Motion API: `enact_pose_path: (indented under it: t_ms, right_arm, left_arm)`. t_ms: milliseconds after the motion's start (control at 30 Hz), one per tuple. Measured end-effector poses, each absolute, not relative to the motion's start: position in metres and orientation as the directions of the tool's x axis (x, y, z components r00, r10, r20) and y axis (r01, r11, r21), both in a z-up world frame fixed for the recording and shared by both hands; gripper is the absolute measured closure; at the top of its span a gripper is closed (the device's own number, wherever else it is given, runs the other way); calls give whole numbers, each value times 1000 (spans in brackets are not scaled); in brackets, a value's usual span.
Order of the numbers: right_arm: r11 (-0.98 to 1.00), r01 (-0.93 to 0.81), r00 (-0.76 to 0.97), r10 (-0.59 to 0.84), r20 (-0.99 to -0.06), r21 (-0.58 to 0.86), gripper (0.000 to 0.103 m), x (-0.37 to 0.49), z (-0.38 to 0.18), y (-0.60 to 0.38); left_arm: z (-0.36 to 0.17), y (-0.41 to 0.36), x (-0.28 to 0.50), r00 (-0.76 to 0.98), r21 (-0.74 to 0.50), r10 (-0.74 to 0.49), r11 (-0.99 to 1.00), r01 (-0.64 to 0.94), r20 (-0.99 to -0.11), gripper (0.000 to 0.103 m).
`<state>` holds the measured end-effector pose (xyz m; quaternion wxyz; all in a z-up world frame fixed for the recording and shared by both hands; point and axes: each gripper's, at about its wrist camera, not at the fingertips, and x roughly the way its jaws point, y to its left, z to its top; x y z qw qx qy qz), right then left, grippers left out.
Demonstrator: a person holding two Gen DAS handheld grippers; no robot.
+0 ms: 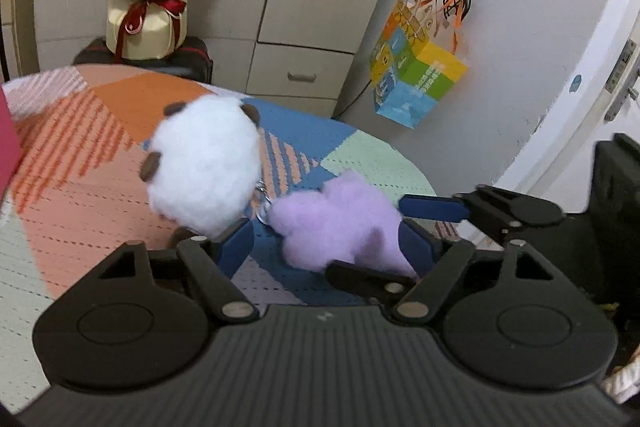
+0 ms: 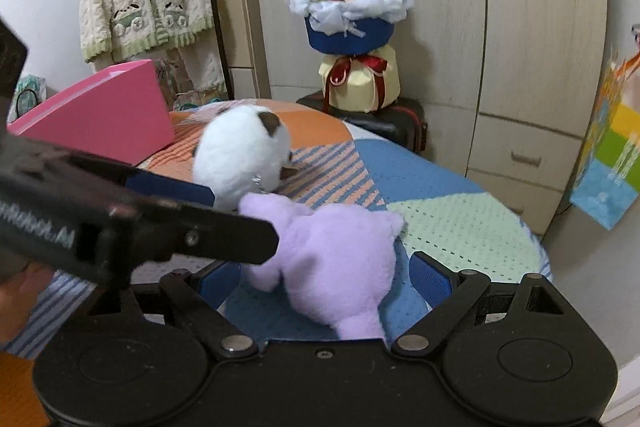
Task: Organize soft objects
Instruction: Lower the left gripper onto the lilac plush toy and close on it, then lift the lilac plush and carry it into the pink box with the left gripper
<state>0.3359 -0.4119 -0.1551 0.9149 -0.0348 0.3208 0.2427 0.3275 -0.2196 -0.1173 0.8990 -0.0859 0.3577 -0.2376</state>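
A white plush with brown ears (image 1: 206, 163) and a lilac plush (image 1: 340, 223) lie side by side on a patchwork cloth (image 1: 100, 187). My left gripper (image 1: 324, 247) is open, its left pad low beside the white plush and its right pad against the lilac one. The right gripper's blue finger (image 1: 434, 207) also reaches the lilac plush from the right. In the right wrist view my right gripper (image 2: 324, 279) is open around the lilac plush (image 2: 336, 259). The white plush (image 2: 244, 155) lies just beyond. The left gripper's arm (image 2: 160, 227) crosses in front.
A pink box (image 2: 108, 115) stands at the table's far left. A bouquet (image 2: 352, 39) sits on a dark case (image 2: 380, 123) behind the table. A colourful paper bag (image 1: 416, 75) hangs on the wall. Wardrobe drawers (image 1: 296, 75) lie beyond the table's edge.
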Motion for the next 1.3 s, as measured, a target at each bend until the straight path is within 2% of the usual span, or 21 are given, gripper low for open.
enact_pose_path:
  t_ms: [33,100,133,333,533,767,867,1300]
  right_arm:
    - [879,-467,668,426,-611,102,9,339,-158,-412]
    - [876,-467,653,433,-622,120,11,344,-163,-413]
    - [873,-471,643,439,-627,128,18,344,-165,-412]
    - [883,-468,670,388,-633,46,29,332,-166,-397]
    - [903,-429,691,348,-633,29,35,317,-163,-394]
    - [927,-372,708,314,-633,43,34,288,-152,-393]
    - [932,-354,688,315,-654,77,31,279,-150,-391]
    - [947,-320,728,258,-636,17,31,203,-131,-362]
  left_arm:
    - [-119,-220,328,631,-328,-490,872,364,-602,36]
    - [-124,-223,326,639,-299,-468,883,362,-610,44]
    - [-127,-225,326,633,-292,-468,883,368,-616,53]
    - [-132,-224,323,637,-279,-453,890,360,-624,67]
    - [-126,-225,310,621,-278,-482,873,401,-618,67]
    - [-116,-221,290,575,-293,-529,841,456,-624,66]
    - [-115,-218,281,542,-310,-547,827,469,-638,65]
    - [-96,-189,228,435,-345,-592,780,522,-679,65]
